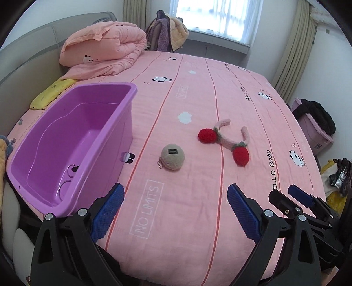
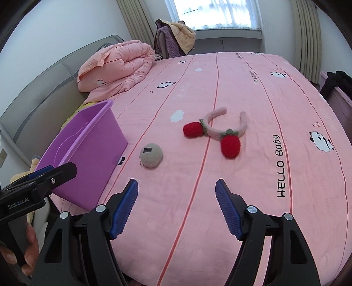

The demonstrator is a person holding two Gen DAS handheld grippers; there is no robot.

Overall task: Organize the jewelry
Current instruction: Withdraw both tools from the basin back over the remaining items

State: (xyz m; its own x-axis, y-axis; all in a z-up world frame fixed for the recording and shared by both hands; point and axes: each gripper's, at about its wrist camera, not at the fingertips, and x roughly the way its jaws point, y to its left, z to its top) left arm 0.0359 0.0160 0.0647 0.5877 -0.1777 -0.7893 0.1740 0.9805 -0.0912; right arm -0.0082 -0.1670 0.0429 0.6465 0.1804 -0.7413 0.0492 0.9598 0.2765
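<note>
Your left tongs (image 1: 173, 204) are spread wide over the near edge of the bed (image 1: 220, 92), and nothing is between the blue pads (image 1: 110, 209). Your right tongs (image 2: 177, 204) are spread too, also empty, and they point down at the pink sheet. In the left wrist view the right tongs appear at 4 o'clock, just beside the left ones. In the right wrist view the left tongs show at 9 o'clock, with your hand (image 2: 28, 248) around the grip below them.

The headband (image 2: 216, 132) lies flat on the bed at about 12 o'clock from your right tongs, well apart from them. It is pink and fuzzy, and it carries two red strawberries (image 2: 230, 146); its open ends point toward the window (image 2: 220, 13). The pouch (image 2: 151, 158), round and beige with a small dark label and a short chain, lies at 11 o'clock from the right tongs, between the headband and the bin (image 2: 92, 149), touching neither.

The bin is purple and stands on the bed at 10 o'clock from your left tongs, near the headboard (image 1: 26, 66). Inside it, at the near corner, you can see rings (image 1: 70, 169) on the bottom; I cannot tell how many. A folded quilt (image 1: 105, 48) lies on the bed at the far side, at 11 o'clock, and a yellow cloth (image 1: 52, 92) lies between it and the bin.
</note>
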